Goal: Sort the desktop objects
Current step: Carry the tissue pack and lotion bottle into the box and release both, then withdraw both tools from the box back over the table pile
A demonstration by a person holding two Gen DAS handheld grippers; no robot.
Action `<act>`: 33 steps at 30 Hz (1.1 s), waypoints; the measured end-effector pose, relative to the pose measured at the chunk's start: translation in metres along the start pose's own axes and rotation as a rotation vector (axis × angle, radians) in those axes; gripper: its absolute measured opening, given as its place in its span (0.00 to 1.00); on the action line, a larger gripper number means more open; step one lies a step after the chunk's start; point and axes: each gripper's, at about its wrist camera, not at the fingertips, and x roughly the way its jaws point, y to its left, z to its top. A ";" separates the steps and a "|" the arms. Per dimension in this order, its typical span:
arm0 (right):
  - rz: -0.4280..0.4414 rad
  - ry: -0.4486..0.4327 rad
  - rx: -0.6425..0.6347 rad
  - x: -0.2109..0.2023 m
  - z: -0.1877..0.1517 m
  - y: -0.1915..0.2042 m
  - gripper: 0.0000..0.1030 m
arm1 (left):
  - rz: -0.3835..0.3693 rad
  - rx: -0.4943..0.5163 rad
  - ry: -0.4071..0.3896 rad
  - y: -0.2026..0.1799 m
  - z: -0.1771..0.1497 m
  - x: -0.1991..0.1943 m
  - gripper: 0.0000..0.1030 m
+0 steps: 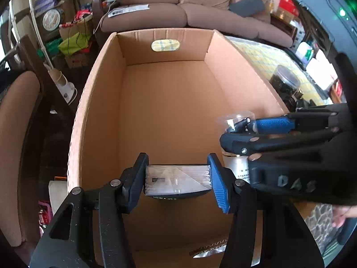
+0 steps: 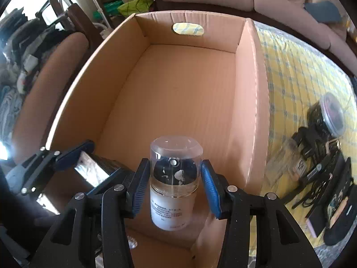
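Cardboard box (image 1: 142,102) sits open-topped on the yellow checked tablecloth (image 2: 296,71), its floor bare ahead of both my tools. My left gripper (image 1: 177,179) is clamped on a shiny wrapped packet (image 1: 178,182), pads pressed to its two short ends, holding it above the box's near end. My right gripper (image 2: 175,186) hangs beside it over the box's near right corner, around a white bottle (image 2: 173,203) with a clear domed cap (image 2: 176,156). Seen from the right wrist, the bottle stands upright between the blue pads (image 2: 210,189), with a sliver of gap on either side, so I cannot tell whether the grip is firm. Outside the box's right wall, a clear jar (image 1: 284,82) of dark contents stands on the tablecloth. Beyond the box's far wall runs a brown sofa (image 1: 189,11).
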 end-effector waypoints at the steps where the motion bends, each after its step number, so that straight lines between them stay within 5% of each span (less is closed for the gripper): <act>1: -0.007 0.002 -0.005 0.001 0.001 0.001 0.47 | 0.001 0.001 0.004 0.000 0.002 0.001 0.50; 5: -0.032 -0.012 0.010 0.003 0.007 -0.001 0.47 | 0.013 0.016 0.007 -0.002 0.006 0.004 0.57; 8: -0.021 -0.021 0.039 0.000 0.008 -0.008 0.47 | 0.007 -0.003 -0.001 0.001 0.010 0.002 0.71; 15: 0.018 -0.100 0.081 -0.034 0.003 -0.023 0.48 | 0.006 -0.032 -0.033 0.011 0.019 -0.015 0.73; 17: 0.028 -0.127 0.086 -0.048 -0.002 -0.026 0.48 | -0.003 -0.036 -0.040 0.016 0.017 -0.025 0.67; 21: 0.035 -0.165 0.050 -0.073 -0.013 -0.026 0.48 | 0.004 0.038 -0.043 0.016 0.005 -0.043 0.29; 25: 0.051 -0.189 0.031 -0.088 -0.027 -0.024 0.48 | 0.019 0.125 -0.003 0.004 -0.009 -0.045 0.12; 33: 0.077 -0.197 0.033 -0.099 -0.050 -0.034 0.48 | 0.037 0.139 0.028 -0.008 0.003 -0.022 0.09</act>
